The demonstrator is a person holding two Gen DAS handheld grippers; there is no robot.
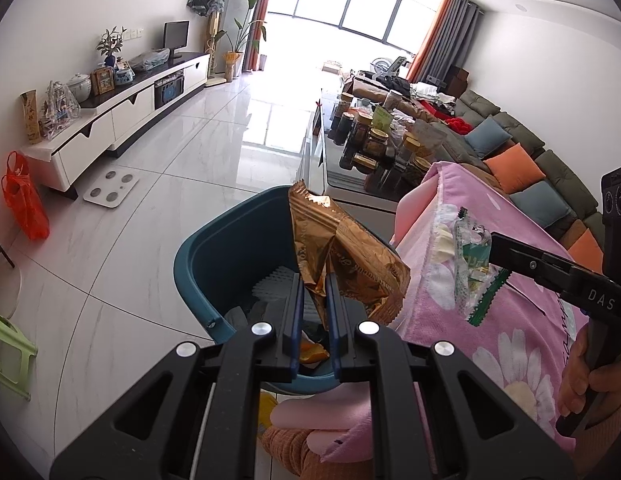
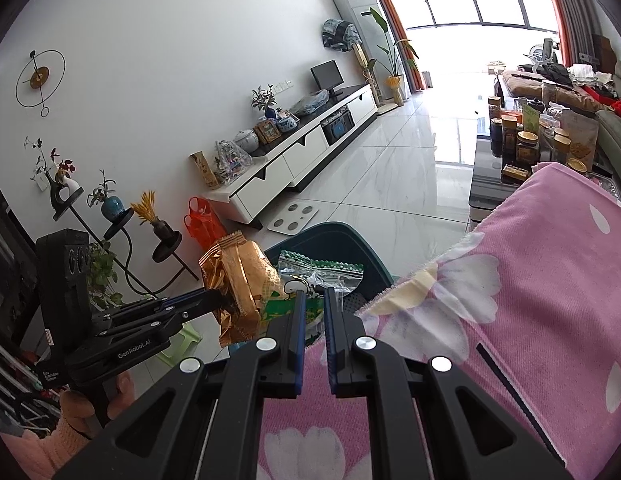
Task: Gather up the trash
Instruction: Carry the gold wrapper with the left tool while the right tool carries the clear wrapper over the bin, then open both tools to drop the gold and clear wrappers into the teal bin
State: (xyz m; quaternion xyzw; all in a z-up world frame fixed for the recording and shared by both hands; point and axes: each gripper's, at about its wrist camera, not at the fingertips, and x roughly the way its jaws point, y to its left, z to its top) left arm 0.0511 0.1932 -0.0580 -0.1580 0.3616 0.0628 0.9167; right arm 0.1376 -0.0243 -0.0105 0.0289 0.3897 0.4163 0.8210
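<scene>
Both grippers tilt downward: left gripper (image 1: 313, 280) clamps the gold wrapper (image 1: 342, 252) over the teal bin (image 1: 214, 256); right gripper (image 2: 313, 296) pinches the clear-green wrapper (image 2: 318, 272).

- Daylight floods in from the large window (image 1: 350, 12) at the far end of the room, which is blown out to white in both views.
- The glossy floor tiles (image 1: 214, 128) carry a bright glare patch below it.
- Near objects stay evenly lit, with soft, faint shadows.
- Fisheye distortion bends walls and floor lines; the corners fall off to black.
- Focus is sharp throughout, with no motion blur.
</scene>
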